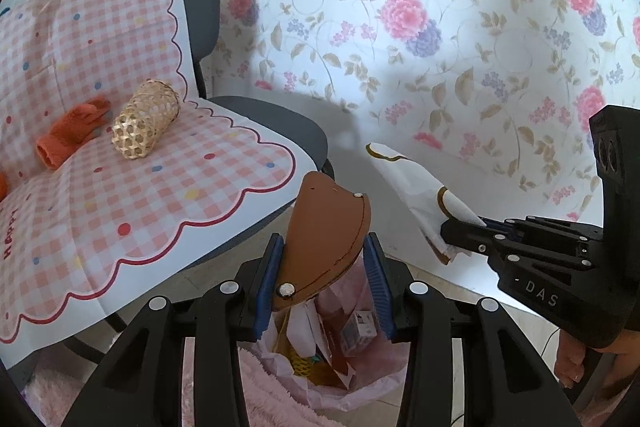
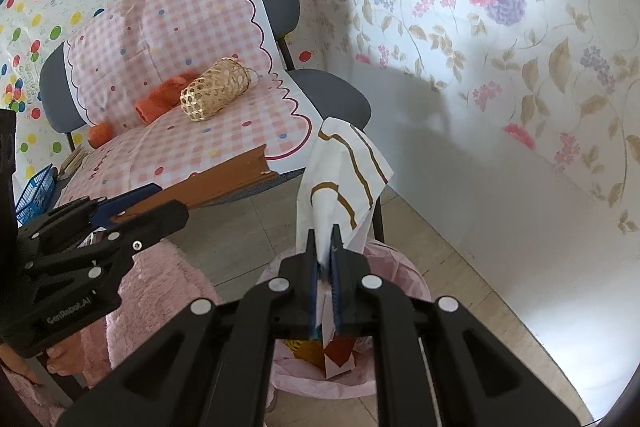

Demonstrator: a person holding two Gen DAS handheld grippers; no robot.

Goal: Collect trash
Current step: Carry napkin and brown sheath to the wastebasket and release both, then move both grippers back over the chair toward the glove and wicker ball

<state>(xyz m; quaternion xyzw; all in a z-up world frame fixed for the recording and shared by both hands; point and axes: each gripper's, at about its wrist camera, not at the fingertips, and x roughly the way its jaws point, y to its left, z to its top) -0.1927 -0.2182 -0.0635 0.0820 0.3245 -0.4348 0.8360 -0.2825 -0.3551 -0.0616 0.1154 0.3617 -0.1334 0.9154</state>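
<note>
A: Report tool states, nearest items first.

B: The left tool (image 1: 326, 255) clamps a brown leather piece (image 1: 324, 231) between its blue pads, directly above the bin (image 1: 340, 383), which is lined with a pink bag and already holds wrappers and a small box. The right tool (image 2: 325, 247) is nearly closed on a white paper with brown stripes (image 2: 344, 163), also above the bin.

A: Current step?

B: Judged as the drop stage: both items hang over the bin opening, not yet released.

A: Next move?

B: Probably widen each tool over the opening so the items fall inside, not onto the pink rug (image 2: 160, 291).

A: Farther back?

B: A chair (image 1: 276, 119) carries a checked cloth, a wicker basket (image 1: 145, 119) and an orange glove (image 1: 72, 131).
</note>
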